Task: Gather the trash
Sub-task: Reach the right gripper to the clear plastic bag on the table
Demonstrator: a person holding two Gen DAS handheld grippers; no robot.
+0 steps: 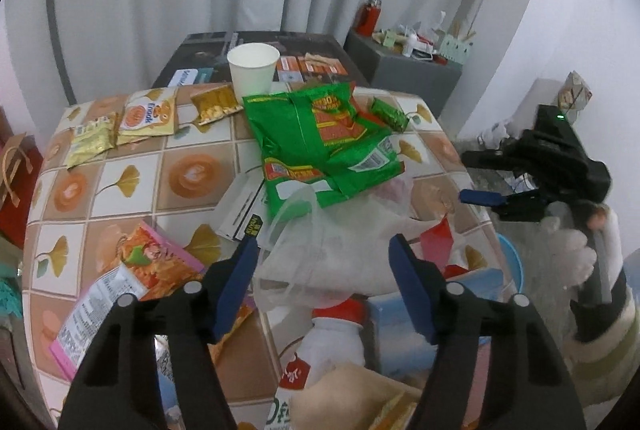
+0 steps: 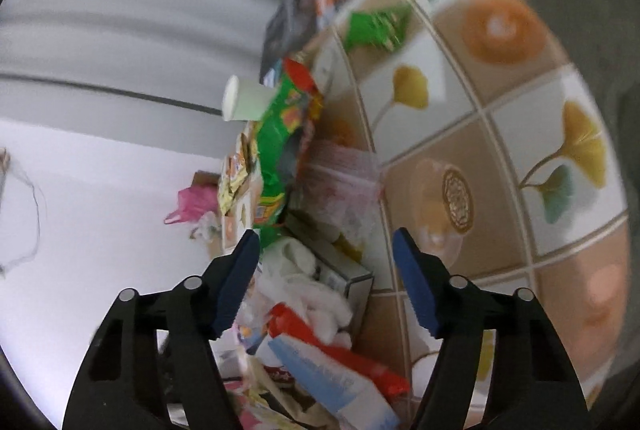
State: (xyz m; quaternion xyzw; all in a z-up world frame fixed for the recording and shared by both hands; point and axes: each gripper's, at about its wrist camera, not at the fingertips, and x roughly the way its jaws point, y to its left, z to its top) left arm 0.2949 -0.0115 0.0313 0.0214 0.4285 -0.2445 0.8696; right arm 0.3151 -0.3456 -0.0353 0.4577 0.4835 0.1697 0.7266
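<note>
A: Trash covers the tiled table; the green snack bag lies mid-table, just in front of the paper cup.

B: And the tools?

A: The left gripper hangs with its jaws apart over a clear plastic bag just this side of the green bag. The right gripper, also spread and empty, is off the green bag's right.

B: Advice?

A: Pinch one thin layer and lift slowly. The white box and milk bottle crowd close beside it.

L tongs open over clear plastic bag w/ green wrapper.
</note>
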